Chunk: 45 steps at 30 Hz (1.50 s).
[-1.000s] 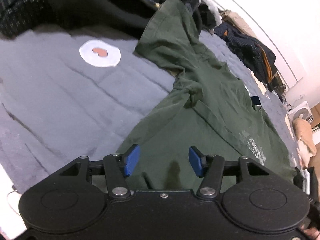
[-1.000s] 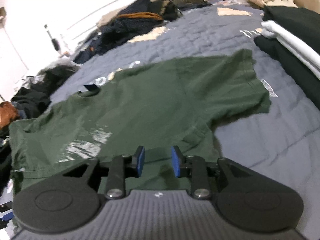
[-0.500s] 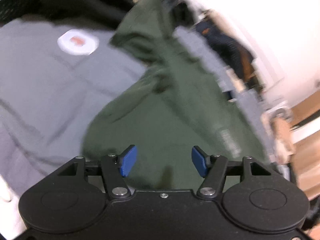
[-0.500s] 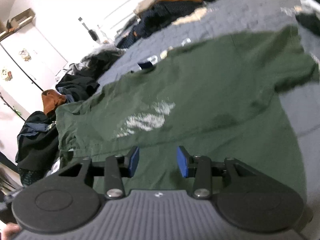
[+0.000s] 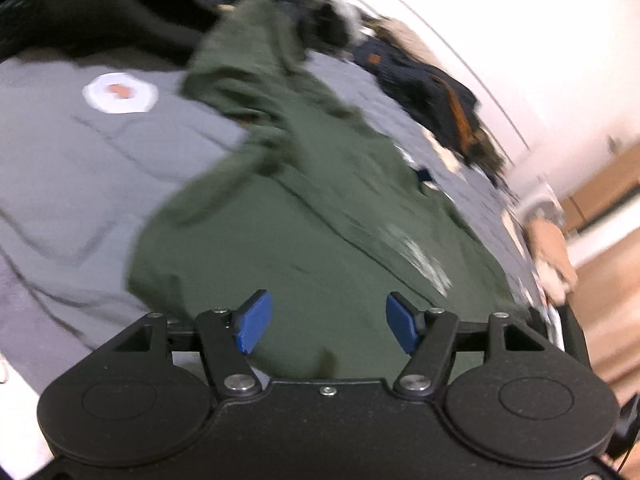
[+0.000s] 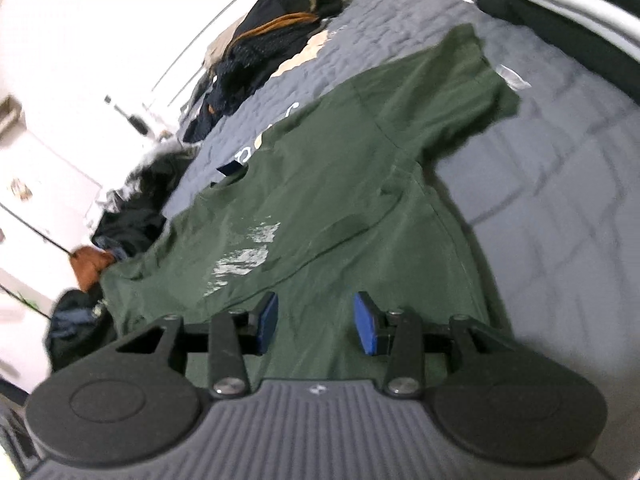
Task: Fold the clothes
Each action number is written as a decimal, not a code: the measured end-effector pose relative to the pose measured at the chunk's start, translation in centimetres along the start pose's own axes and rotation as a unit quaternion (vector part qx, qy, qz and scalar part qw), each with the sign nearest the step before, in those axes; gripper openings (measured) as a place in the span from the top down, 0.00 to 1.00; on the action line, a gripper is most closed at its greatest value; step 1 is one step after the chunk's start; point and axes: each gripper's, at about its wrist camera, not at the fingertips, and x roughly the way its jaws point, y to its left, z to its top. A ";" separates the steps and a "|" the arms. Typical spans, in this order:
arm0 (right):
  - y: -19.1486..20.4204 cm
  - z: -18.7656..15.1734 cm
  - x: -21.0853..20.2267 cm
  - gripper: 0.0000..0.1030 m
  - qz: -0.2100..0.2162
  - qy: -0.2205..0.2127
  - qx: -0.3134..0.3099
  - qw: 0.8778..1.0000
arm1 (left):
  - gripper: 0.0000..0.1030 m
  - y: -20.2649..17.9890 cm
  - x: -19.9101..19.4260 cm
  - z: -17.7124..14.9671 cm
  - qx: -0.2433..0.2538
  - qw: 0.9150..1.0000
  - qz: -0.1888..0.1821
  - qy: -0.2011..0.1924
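Dark green cotton T-shirt (image 6: 340,184) spread on the grey quilted bed (image 6: 560,184), long axis running away from both grippers.
Left gripper (image 5: 329,328) jaws opening, nothing between; right gripper (image 6: 315,322) jaws apart, empty, over the hem.

My left wrist view is smeared by motion, so I can't read the pale print (image 5: 424,256) on the green shirt (image 5: 320,240). Beyond the shirt, the clothes pile (image 6: 272,40) is one dark blur. White folded laundry (image 6: 560,4) is cut off by the frame's top right corner.
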 end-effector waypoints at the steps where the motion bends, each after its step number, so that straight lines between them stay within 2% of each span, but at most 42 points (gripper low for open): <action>1: -0.3 -0.4 -0.7 0.60 0.004 -0.002 0.011 1.000 | 0.39 -1.0 0.1 -0.5 0.021 1.000 -0.006 0.002; 5: -1.0 -2.1 -2.5 0.60 -0.005 -0.005 0.018 1.000 | 0.39 -5.6 0.6 -3.2 0.126 0.992 -0.021 0.006; 7: -1.2 -2.9 -3.3 0.59 -0.011 -0.006 0.018 1.000 | 0.35 -7.8 0.7 -4.7 0.186 0.982 -0.022 0.003; 9: -1.6 -3.2 -3.7 0.59 -0.012 -0.008 0.023 1.000 | 0.32 -9.9 0.9 -6.5 0.247 0.969 -0.023 -0.002; 11: -2.1 -3.5 -4.0 0.59 -0.008 -0.008 0.039 0.999 | 0.32 -11.9 1.2 -8.5 0.319 0.947 -0.014 -0.012; 14: -3.2 -4.0 -4.1 0.59 -0.001 -0.005 0.071 0.997 | 0.32 -14.4 2.0 -11.6 0.421 0.907 0.000 -0.024; 18: -4.8 -4.5 -4.0 0.59 0.006 0.006 0.115 0.993 | 0.32 -16.1 3.4 -15.0 0.516 0.856 0.010 -0.030; 24: -5.8 -5.0 -3.0 0.59 0.010 0.015 0.139 0.990 | 0.32 -17.3 5.4 -17.6 0.587 0.809 0.019 -0.030; 32: -6.1 -5.1 -1.7 0.59 0.010 0.010 0.142 0.990 | 0.33 -18.5 7.7 -20.4 0.643 0.765 0.005 -0.022; 34: -6.6 -4.9 -1.5 0.59 0.003 0.006 0.152 0.988 | 0.38 -18.4 8.4 -20.9 0.659 0.752 0.009 -0.021; 38: -7.4 -4.7 -1.1 0.59 -0.009 -0.002 0.169 0.986 | 0.49 -18.1 9.6 -21.4 0.680 0.733 0.021 -0.018; 39: -7.5 -4.7 -1.0 0.59 -0.010 -0.003 0.171 0.985 | 0.57 -17.9 9.8 -21.4 0.682 0.731 0.023 -0.017; 42: -7.5 -4.8 -0.7 0.60 -0.017 -0.011 0.170 0.985 | 0.60 -17.7 10.3 -21.3 0.680 0.732 0.029 -0.013; 43: -7.5 -4.7 -0.7 0.63 -0.023 -0.015 0.166 0.986 | 0.60 -17.6 10.4 -21.3 0.682 0.731 0.029 -0.012; 44: -7.3 -4.7 -0.8 0.76 -0.032 -0.022 0.158 0.987 | 0.61 -17.5 10.4 -21.3 0.684 0.729 0.029 -0.010; 45: -7.2 -4.6 -1.0 0.93 -0.041 -0.029 0.150 0.987 | 0.71 -17.4 10.4 -21.3 0.686 0.727 0.029 -0.009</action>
